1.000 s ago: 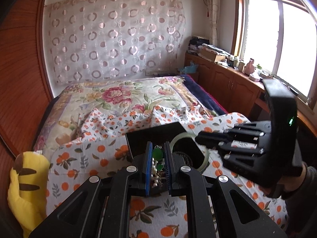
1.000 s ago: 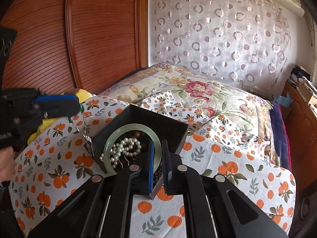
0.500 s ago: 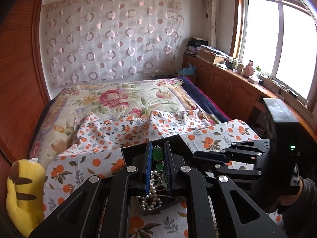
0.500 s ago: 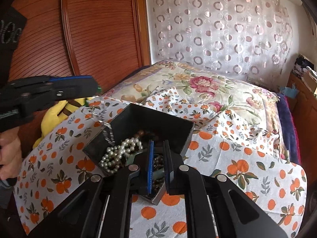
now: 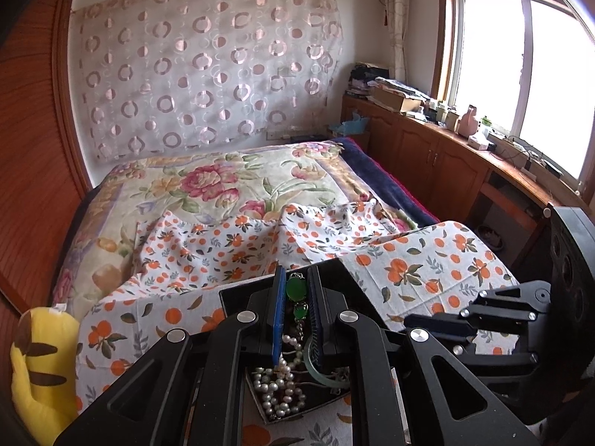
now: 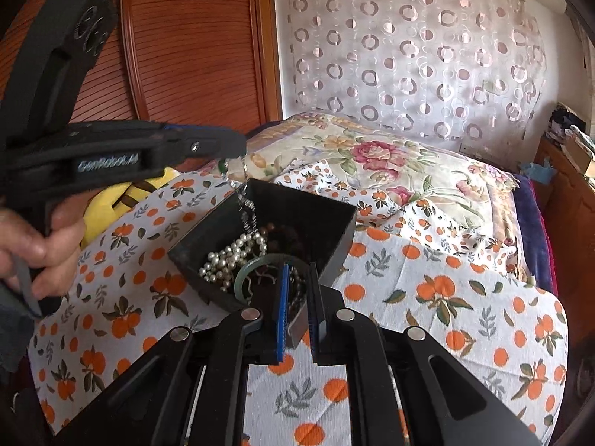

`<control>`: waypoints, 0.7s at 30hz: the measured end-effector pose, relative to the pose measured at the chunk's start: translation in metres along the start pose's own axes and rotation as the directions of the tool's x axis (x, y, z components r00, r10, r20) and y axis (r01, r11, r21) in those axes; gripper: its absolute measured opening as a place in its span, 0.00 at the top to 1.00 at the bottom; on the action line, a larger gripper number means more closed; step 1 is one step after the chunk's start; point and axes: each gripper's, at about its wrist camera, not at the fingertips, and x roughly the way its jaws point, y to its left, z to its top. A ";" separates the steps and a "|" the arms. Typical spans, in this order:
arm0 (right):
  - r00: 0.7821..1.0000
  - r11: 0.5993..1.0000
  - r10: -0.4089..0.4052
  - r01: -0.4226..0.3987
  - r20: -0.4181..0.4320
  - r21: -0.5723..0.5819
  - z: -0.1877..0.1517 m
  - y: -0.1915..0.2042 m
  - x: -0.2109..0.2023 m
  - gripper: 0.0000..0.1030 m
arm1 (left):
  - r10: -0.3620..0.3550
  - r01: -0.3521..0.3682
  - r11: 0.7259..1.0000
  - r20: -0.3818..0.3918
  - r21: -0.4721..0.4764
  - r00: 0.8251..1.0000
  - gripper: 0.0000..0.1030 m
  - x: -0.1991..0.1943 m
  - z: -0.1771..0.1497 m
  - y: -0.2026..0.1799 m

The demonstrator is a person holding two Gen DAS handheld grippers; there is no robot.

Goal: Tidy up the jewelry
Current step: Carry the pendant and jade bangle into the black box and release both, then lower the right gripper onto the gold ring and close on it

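While your left gripper [image 5: 295, 310] keeps its fingers pinched on the green-stone necklace [image 5: 296, 290], it has moved over the black box [image 6: 336, 234] since a second ago, and the silver chain now trails down into the box instead of hanging outside its left wall. I judge the necklace is nearly stowed; letting go should drop it in. It looks slack, two green stones above a thin glittering chain [image 6: 248, 212]. Inside the box lie a pearl strand [image 6: 230, 256], dark beads and a pale jade bangle [image 6: 256, 271]. Your right gripper [image 6: 299, 312] clamps the box's near wall, tilting it on the orange-print cloth [image 6: 446, 297].
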 end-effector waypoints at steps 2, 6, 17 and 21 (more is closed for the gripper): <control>1.000 1.000 -0.002 0.002 -0.007 0.002 -0.005 0.000 -0.002 0.89 | -0.001 0.001 1.000 0.004 0.001 1.000 0.87 0.000 0.001 -0.001; 1.000 1.000 -0.007 0.007 -0.021 0.016 -0.019 0.000 -0.007 0.89 | -0.004 0.004 1.000 0.004 -0.003 1.000 0.74 -0.004 -0.006 -0.003; 0.997 0.999 -0.010 0.013 -0.079 0.035 -0.062 0.017 -0.018 0.76 | 0.003 -0.004 1.000 -0.035 -0.012 0.999 0.72 -0.036 -0.058 -0.010; 0.994 1.000 -0.006 0.009 -0.107 0.022 -0.077 0.028 -0.019 0.75 | 0.004 -0.005 1.000 -0.054 -0.016 0.999 0.71 -0.044 -0.079 -0.010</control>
